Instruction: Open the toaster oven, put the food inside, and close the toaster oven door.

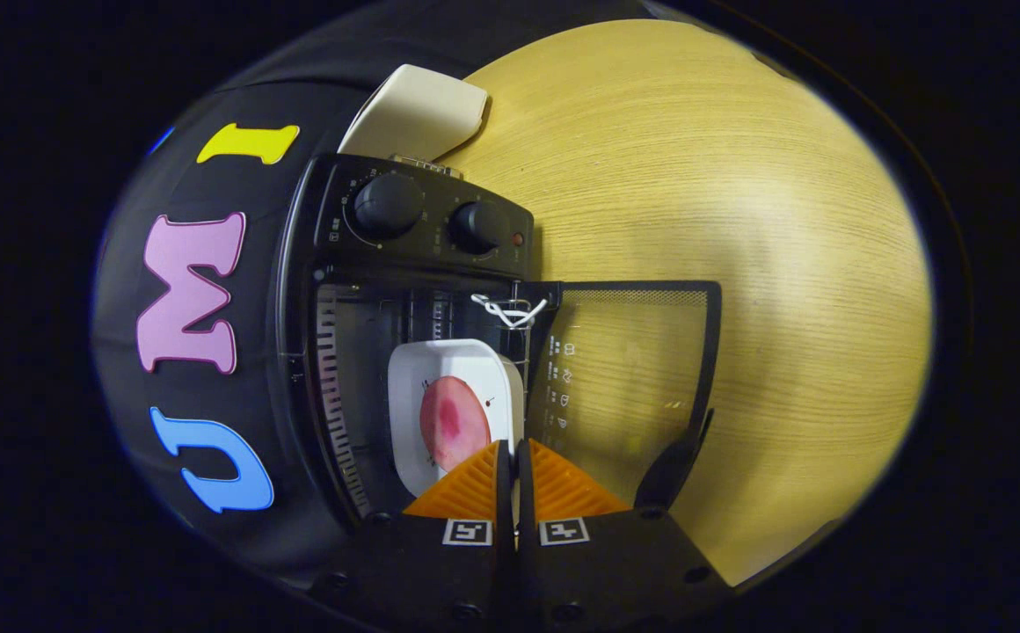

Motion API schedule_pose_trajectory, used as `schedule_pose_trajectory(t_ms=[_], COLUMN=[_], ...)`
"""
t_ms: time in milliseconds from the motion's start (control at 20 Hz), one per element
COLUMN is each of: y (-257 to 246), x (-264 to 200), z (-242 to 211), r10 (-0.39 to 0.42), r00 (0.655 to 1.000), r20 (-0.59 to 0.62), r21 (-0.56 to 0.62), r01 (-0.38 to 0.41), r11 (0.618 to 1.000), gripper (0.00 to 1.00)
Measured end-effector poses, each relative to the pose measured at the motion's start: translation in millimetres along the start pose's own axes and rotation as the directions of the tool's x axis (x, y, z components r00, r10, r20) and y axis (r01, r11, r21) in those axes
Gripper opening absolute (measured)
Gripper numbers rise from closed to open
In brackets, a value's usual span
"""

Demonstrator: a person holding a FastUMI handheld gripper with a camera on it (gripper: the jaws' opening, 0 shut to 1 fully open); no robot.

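Observation:
The black toaster oven stands with its glass door swung fully open over the wooden table. A white dish holding a round pink piece of food sits inside the oven cavity on the rack. My gripper is at the oven mouth, fingers pressed nearly together on the dish's near rim, a thin strip of white showing between them. The fingers hide the dish's near corner.
Two round knobs and a small red light sit on the oven's control panel. The door's dark handle lies just beside my fingers. A cream-coloured object rests behind the oven. Black cloth wall backs the oven.

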State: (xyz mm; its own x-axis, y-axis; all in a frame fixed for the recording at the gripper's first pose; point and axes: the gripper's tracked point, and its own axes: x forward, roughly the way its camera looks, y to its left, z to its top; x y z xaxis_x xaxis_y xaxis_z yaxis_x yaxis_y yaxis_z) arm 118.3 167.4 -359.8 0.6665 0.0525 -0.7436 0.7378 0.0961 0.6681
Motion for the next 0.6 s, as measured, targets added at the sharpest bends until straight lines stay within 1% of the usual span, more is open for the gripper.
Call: schedule_pose_trajectory(t_ms=[200,400,450,500,550,600], y=[6,5,5,8,11,13], x=[12,14,13,16,7,6], z=[-3,-6,-12,-15,-19,-20], r10=[-0.022,-0.020,-0.017,0.003,0.023,0.035], r00=[1.000,1.000,1.000,0.999,0.998,0.997], r20=[0.018,0.011,-0.012,-0.042,-0.062,-0.071], r21=[0.030,0.017,0.025,0.042,0.056,0.054], r01=[0.022,0.020,0.017,-0.001,-0.019,-0.031], r11=[0.999,1.000,1.000,0.999,0.998,0.998], gripper=[0.05,0.06,0.07,0.09,0.11,0.17])
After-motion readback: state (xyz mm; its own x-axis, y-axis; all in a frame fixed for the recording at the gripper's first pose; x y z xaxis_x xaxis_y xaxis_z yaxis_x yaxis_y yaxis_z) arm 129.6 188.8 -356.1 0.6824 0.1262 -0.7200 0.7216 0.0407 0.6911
